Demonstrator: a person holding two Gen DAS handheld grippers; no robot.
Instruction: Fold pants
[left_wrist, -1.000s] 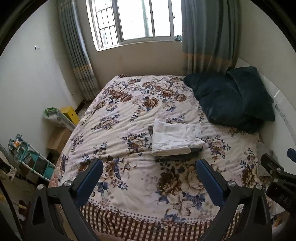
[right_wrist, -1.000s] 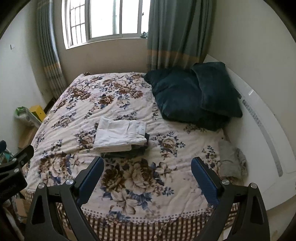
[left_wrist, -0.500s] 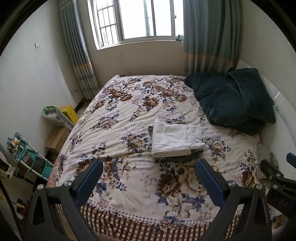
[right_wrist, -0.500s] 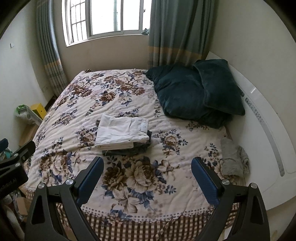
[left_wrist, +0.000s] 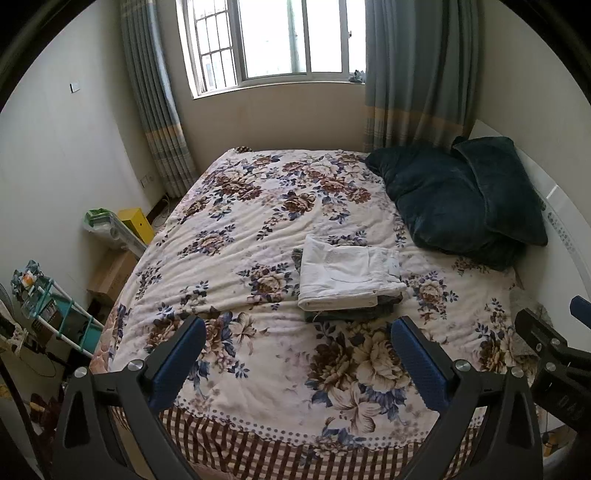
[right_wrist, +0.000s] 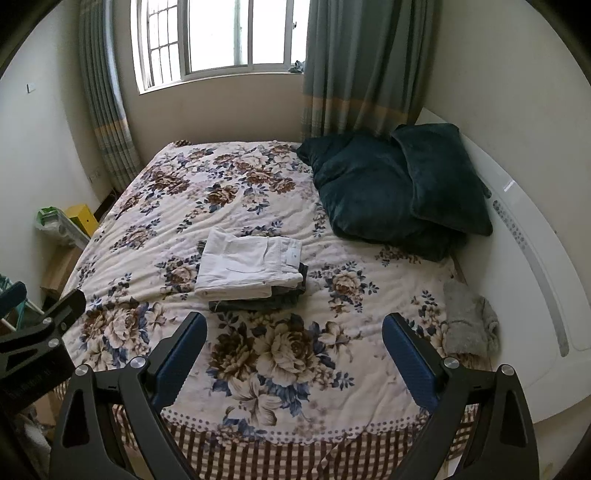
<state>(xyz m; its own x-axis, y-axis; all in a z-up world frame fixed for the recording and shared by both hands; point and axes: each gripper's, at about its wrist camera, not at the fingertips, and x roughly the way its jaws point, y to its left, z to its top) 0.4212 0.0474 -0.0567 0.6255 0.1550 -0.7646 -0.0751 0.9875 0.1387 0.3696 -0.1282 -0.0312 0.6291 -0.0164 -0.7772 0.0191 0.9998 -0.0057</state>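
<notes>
White pants (left_wrist: 347, 273) lie folded in a flat rectangle on top of a folded dark grey garment (left_wrist: 354, 314), in the middle of the floral bedspread (left_wrist: 258, 221). The same stack shows in the right wrist view, white pants (right_wrist: 247, 267) over the dark garment (right_wrist: 266, 302). My left gripper (left_wrist: 298, 341) is open and empty, held back above the foot of the bed. My right gripper (right_wrist: 294, 338) is open and empty too, beside it. Neither touches the stack.
Dark teal pillows (left_wrist: 461, 203) lie at the right by the white headboard (right_wrist: 517, 221). A grey cloth (right_wrist: 467, 321) sits at the bed's right edge. A yellow box (left_wrist: 135, 225), a cardboard box and a teal rack (left_wrist: 55, 314) stand on the floor at the left.
Both grippers have drawn back and up from the bed, so the view has widened and the folded stack looks slightly farther away. The stack has not moved.
</notes>
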